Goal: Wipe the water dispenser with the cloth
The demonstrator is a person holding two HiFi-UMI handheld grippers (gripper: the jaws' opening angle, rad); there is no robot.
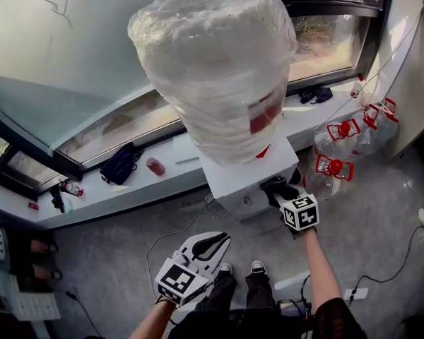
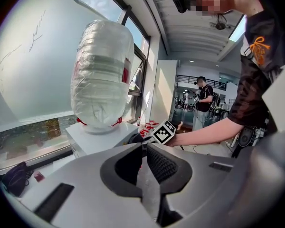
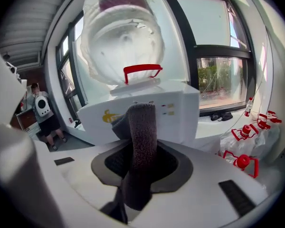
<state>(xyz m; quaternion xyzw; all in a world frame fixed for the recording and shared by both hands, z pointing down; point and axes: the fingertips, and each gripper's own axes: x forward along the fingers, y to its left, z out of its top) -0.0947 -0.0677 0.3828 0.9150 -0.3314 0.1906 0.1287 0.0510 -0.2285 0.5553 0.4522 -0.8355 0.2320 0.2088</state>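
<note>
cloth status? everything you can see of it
The cloth is dark grey-brown, thick and nubbly like terry towelling, bunched into a roll. The right gripper is shut on its middle. Its top end sticks up past the jaws and its lower end trails back toward the camera. It sits right at the white front of the water dispenser, below the inverted bottle; whether it touches the panel can't be told.

Looking steeply down over the bottle (image 1: 212,69) of the water dispenser (image 1: 244,179) in the head view, upward from farther back at its side in the left gripper view, close up at its front in the right gripper view, with both shared throughout.
</note>
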